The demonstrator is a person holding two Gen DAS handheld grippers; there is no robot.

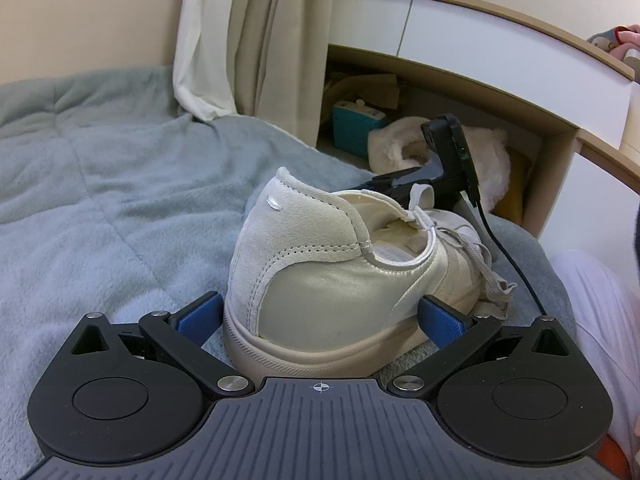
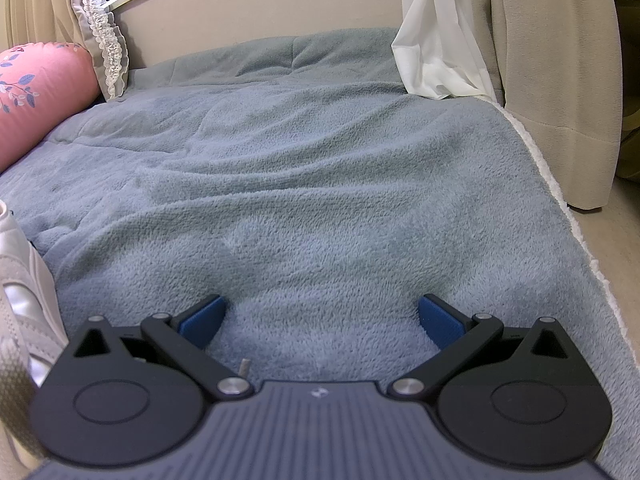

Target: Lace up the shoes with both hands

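So the shoe (image 1: 328,280) is a cream sneaker sitting on a grey-blue fleece blanket (image 1: 100,208), heel toward the left wrist camera, toe pointing away and to the right; its grey laces (image 1: 476,256) look loose, draped over the right side of the upper down to the blanket. The left gripper (image 1: 322,316) has its jaws spread wide on either side of the heel; the blue pads (image 1: 202,318) sit just beside the sole, and I can't tell if they actually touch it. The right gripper (image 2: 320,320) is also wide open over bare blanket with nothing between the fingers; in its own view the shoe only shows as a sliver at the near left edge (image 2: 24,312). From the left view you can see the right gripper's black body beyond the shoe's tongue (image 1: 448,160), with a black cable (image 1: 508,256) trailing down the right. Further out: a fluffy white slipper (image 1: 404,148) and a teal box (image 1: 352,124) under a desk (image 1: 480,28), curtains (image 1: 256,32) at the far end, and a pink floral pillow (image 2: 36,92) on the far left in the right view.
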